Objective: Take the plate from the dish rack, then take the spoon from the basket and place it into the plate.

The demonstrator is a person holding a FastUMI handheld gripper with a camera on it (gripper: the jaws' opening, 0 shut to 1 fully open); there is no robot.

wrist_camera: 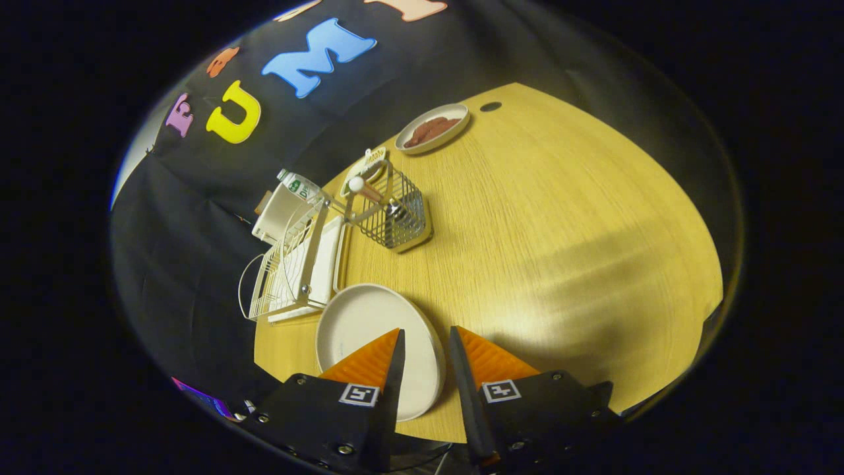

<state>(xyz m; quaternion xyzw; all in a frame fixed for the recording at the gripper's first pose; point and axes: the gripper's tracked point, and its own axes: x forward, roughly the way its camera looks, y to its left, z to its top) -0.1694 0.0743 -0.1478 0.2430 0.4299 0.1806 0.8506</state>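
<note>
A white plate [359,326] lies flat on the wooden table [560,251], just in front of the white wire dish rack [290,267]. My gripper [426,330] straddles the plate's right rim: one finger is over the plate, the other is over the bare table beside it. A gap shows on both sides of the rim, so the gripper is open. Beyond the fingers stands a wire basket [395,214] next to the rack. The spoon [361,185] leans in it with its pale rounded handle end sticking up.
A shallow dish [432,128] with brown food sits at the far side of the table, near a dark round hole [490,106]. A white container [283,204] stands behind the rack. The table's edge runs close under my fingers.
</note>
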